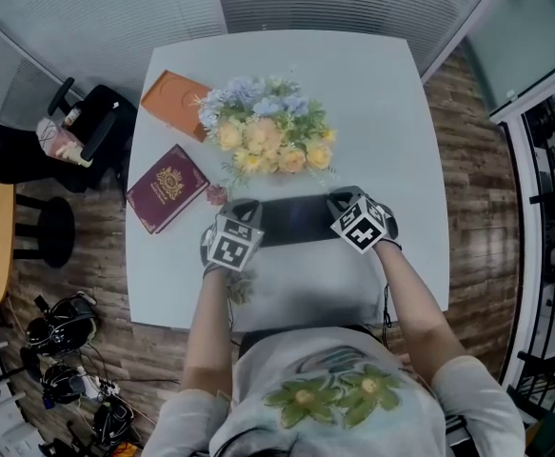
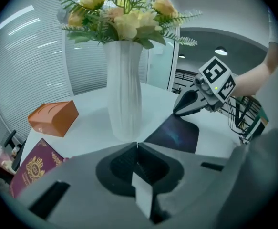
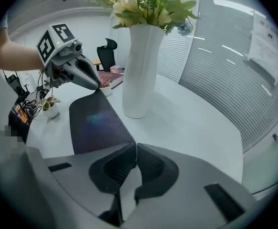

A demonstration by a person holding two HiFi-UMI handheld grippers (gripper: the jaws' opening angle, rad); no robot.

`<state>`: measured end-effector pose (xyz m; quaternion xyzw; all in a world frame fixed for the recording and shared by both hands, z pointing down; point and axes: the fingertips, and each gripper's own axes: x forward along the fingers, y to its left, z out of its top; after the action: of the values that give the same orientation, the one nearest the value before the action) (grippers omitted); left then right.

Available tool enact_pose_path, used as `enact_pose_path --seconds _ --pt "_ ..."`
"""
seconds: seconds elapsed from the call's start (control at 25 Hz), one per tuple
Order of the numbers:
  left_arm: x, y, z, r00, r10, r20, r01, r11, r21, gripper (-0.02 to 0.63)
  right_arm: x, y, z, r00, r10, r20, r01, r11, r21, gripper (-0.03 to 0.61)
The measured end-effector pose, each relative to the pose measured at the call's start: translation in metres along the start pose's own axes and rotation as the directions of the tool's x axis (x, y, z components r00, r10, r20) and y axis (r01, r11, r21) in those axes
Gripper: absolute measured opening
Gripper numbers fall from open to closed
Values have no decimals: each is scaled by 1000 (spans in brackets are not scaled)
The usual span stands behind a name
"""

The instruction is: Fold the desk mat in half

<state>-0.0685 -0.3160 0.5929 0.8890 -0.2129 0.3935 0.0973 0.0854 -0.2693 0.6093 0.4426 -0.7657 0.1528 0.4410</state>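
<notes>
The desk mat (image 1: 296, 222) shows its dark face as a strip between my two grippers, with its pale side (image 1: 306, 284) running back toward me over the white table (image 1: 391, 112). My left gripper (image 1: 247, 208) is shut on the mat's left corner, and my right gripper (image 1: 340, 200) is shut on the right corner. In the left gripper view the shut jaws (image 2: 137, 144) pinch the mat's edge, and the dark mat (image 2: 174, 132) stretches across to the right gripper (image 2: 178, 111). The right gripper view has its shut jaws (image 3: 135, 145) on the mat (image 3: 98, 123), which curves up to the left gripper (image 3: 98, 86).
A white vase of yellow and blue flowers (image 1: 263, 136) stands just beyond the mat, close to both grippers. A maroon book (image 1: 166, 187) and an orange box (image 1: 174, 98) lie at the table's left. A small potted plant (image 3: 50, 106) sits near the mat. Chairs (image 1: 29, 150) stand on the floor at left.
</notes>
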Motion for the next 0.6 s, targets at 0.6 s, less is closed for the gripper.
enact_pose_path --seconds 0.6 --pt "40 21 -25 990 110 -93 -107 994 33 6 40 -7 -19 992 -73 -99 70 997 -31 31"
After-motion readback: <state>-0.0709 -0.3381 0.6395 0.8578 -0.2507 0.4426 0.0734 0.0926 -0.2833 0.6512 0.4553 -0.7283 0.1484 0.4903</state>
